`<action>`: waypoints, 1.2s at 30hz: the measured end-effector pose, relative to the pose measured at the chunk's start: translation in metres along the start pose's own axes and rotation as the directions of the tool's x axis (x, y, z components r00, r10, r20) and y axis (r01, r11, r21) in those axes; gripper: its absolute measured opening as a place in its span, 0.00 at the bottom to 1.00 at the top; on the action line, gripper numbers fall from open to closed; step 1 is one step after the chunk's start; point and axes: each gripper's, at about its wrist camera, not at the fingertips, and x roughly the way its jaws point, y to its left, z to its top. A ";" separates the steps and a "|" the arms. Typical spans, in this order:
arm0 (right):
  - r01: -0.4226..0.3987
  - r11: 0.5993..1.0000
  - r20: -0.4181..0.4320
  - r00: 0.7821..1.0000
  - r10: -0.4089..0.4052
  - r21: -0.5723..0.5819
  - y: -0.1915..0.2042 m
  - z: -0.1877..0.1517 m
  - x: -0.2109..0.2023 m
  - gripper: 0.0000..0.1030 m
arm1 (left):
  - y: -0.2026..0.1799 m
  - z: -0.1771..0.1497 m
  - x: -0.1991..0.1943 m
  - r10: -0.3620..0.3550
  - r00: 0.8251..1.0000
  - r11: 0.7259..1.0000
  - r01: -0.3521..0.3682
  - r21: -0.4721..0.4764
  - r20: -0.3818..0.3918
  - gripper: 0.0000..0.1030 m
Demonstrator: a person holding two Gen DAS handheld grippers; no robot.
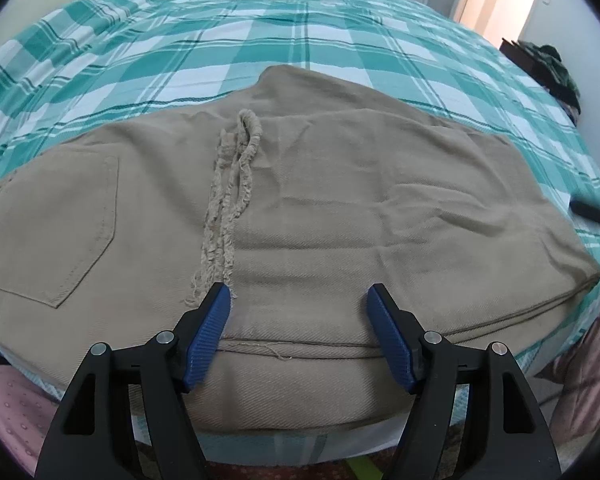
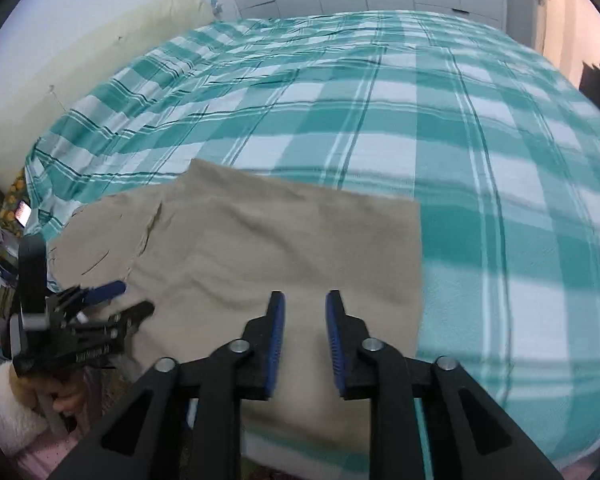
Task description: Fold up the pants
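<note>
One pair of pants (image 1: 300, 208), tan, lies folded on the checked bedspread (image 1: 220, 52) at the near edge. My left claw (image 1: 298, 300) hangs wide open over the near hem; my right claw (image 2: 305, 304) is part open, empty. I think best: pinch both layers together, lift evenly. One frayed drawstring (image 1: 228, 184), one back pocket (image 1: 56, 224).

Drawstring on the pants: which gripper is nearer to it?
Left. The left gripper hovers open with one finger right beside the drawstring's frayed end. The right gripper is open over the pants' far side.
</note>
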 end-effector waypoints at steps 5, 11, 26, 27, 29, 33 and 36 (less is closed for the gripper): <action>-0.002 0.999 0.015 1.000 0.002 0.037 -0.012 -0.045 0.032 0.36 | -0.001 -0.002 0.000 0.000 1.000 1.000 0.000 0.016 0.016 0.72; 0.008 1.000 0.020 1.000 -0.009 0.026 -0.014 -0.043 0.031 0.37 | 0.001 -0.004 -0.003 -0.010 1.000 1.000 0.009 0.015 0.019 0.72; 0.009 1.000 0.029 1.000 -0.010 0.019 -0.014 -0.043 0.036 0.37 | 0.135 -0.017 -0.105 -0.170 0.981 0.910 0.193 -0.368 0.093 0.85; 0.007 1.000 0.028 1.000 -0.008 0.023 -0.014 -0.043 0.036 0.37 | 0.163 -0.020 -0.112 -0.177 0.977 0.868 0.212 -0.448 0.119 0.85; 0.006 1.000 0.028 1.000 -0.007 0.026 -0.014 -0.042 0.036 0.37 | 0.217 -0.032 -0.117 -0.183 0.970 0.757 0.245 -0.606 0.163 0.85; 0.009 1.000 0.030 1.000 -0.010 0.029 -0.014 -0.042 0.036 0.37 | 0.274 -0.056 -0.112 -0.187 0.963 0.609 0.269 -0.746 0.195 0.81; 0.012 0.999 0.031 0.999 -0.013 0.031 -0.014 -0.042 0.036 0.37 | 0.279 -0.059 -0.095 -0.200 0.967 0.609 0.251 -0.752 0.161 0.65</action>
